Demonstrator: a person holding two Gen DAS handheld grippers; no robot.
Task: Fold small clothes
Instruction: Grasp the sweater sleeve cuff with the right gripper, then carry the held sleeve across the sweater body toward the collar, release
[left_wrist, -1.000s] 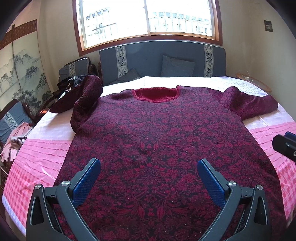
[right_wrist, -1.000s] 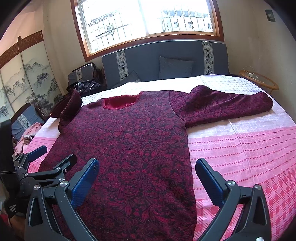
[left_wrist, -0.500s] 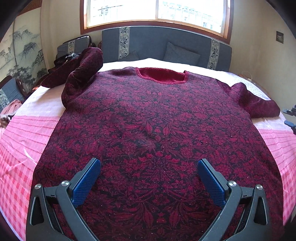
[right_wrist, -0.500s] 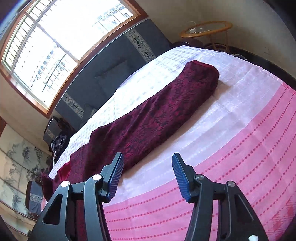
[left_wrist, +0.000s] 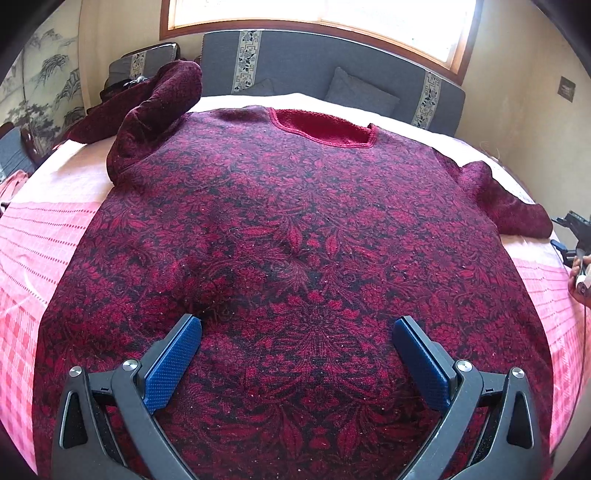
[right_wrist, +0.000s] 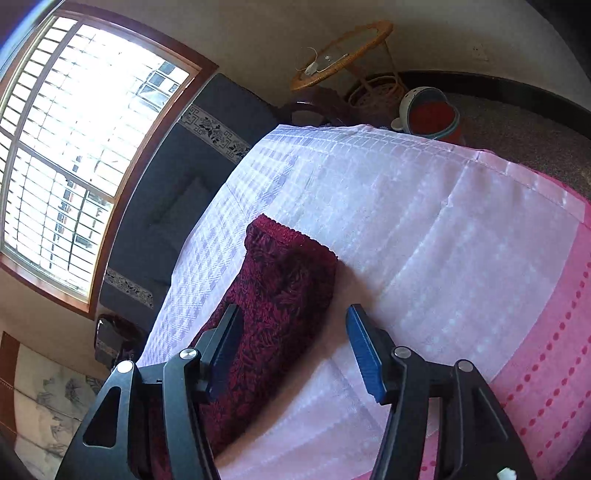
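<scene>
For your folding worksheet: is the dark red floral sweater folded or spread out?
Spread: the dark red floral sweater lies flat on the bed, one sleeve stretched sideways.

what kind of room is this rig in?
Most likely a home bedroom: a sweater spread on a bed with a pink-and-white cover, a padded grey headboard under a window, and a rattan side table.

Right tool (right_wrist: 293, 343) swung over to sweater's sleeve cuff (right_wrist: 291, 266), rolled, jaws narrowed, just widening slightly.

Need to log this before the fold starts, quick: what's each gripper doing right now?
Left gripper: open, empty, over the sweater.
Right gripper: open, jaws just widened slightly, sleeve end lies between them, not pinched.
</scene>
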